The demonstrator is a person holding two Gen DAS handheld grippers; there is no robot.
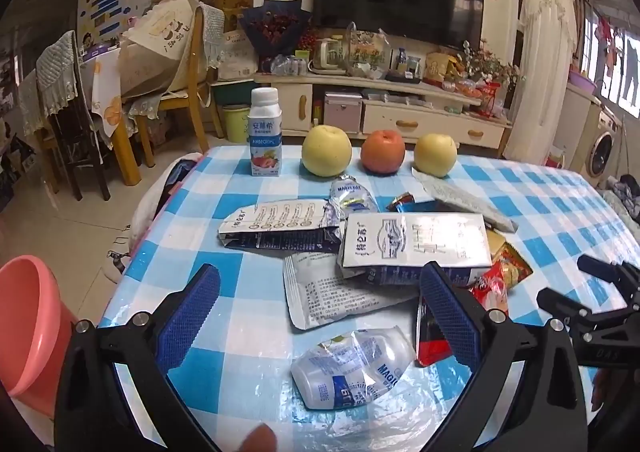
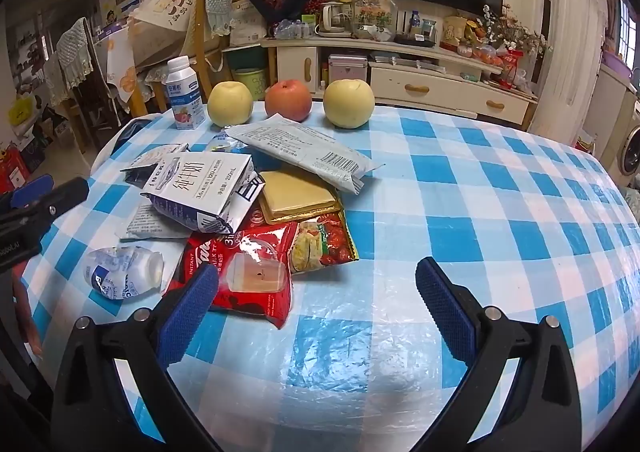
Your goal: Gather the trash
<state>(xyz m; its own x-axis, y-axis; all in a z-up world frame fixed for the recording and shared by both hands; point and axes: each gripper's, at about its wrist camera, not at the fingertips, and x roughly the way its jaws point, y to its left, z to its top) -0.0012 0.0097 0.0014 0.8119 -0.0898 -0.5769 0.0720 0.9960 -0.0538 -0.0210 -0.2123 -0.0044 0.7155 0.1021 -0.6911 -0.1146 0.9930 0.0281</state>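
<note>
A heap of trash lies on the blue-checked table (image 1: 248, 380). A crushed plastic bottle (image 1: 352, 368) lies nearest, just ahead of my left gripper (image 1: 320, 304), which is open and empty above it. Behind it lie a white wrapper (image 1: 332, 296), two flattened milk cartons (image 1: 416, 244) (image 1: 280, 223), and a second crushed bottle (image 1: 352, 193). My right gripper (image 2: 316, 300) is open and empty, hovering right of a red snack bag (image 2: 248, 272). The right wrist view also shows the crushed bottle (image 2: 120, 272), milk carton (image 2: 200, 187), yellow packet (image 2: 296, 195) and grey wrapper (image 2: 304, 151).
A pink bin (image 1: 28, 328) stands left of the table. Two yellow apples (image 1: 326, 149) (image 1: 435, 153), a red apple (image 1: 383, 151) and an upright yoghurt bottle (image 1: 265, 131) stand along the far edge. Chairs and a TV cabinet (image 1: 400, 107) lie beyond.
</note>
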